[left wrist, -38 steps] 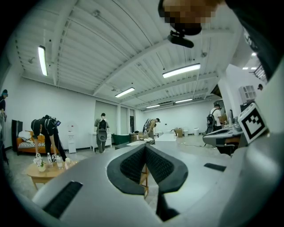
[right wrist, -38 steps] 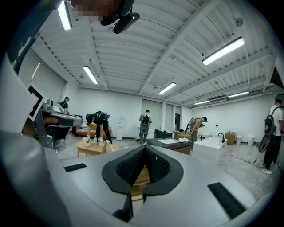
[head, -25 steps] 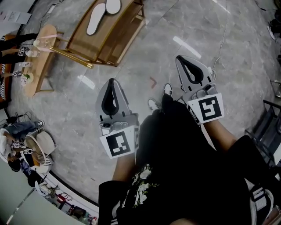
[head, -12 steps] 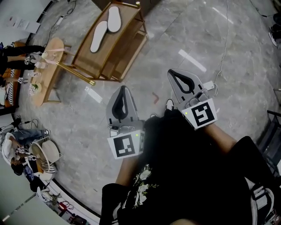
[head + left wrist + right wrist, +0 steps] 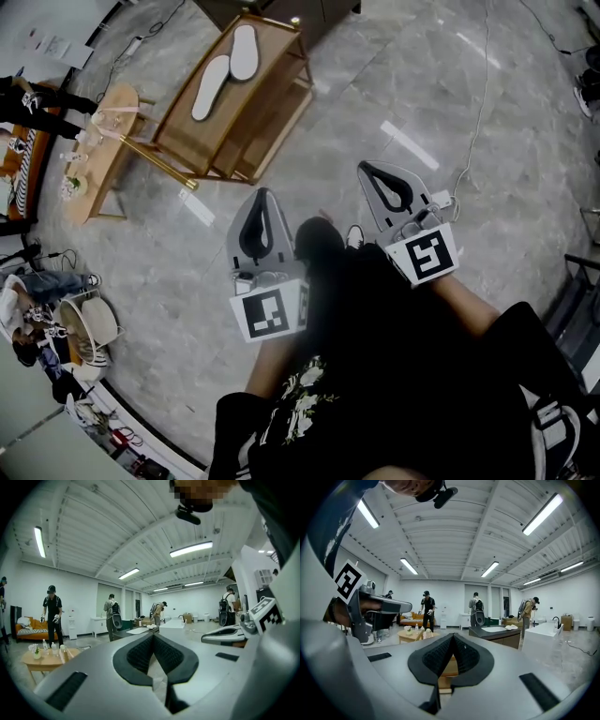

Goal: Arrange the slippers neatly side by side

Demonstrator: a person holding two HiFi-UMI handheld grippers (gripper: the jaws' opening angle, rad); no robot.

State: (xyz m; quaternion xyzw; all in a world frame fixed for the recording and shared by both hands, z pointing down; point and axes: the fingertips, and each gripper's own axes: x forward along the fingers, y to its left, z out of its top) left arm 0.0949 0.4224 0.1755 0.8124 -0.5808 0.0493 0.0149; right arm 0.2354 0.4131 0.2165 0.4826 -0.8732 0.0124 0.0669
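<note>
Grey floor (image 5: 525, 187) under me, left gripper (image 5: 263, 194) and right gripper (image 5: 373, 169) clenched empty, slippers (image 5: 211, 87) upper left on the wooden rack (image 5: 267, 70) staggered, untouched.

I see a glossy grey marble-look floor (image 5: 487, 141) throwing back light streaks, a pale, smooth wooden shoe rack (image 5: 272, 117), two matt white slippers (image 5: 211, 75), and matt grey plastic on my left gripper (image 5: 262, 194), its pads (image 5: 140, 654) black and ribbed.
</note>
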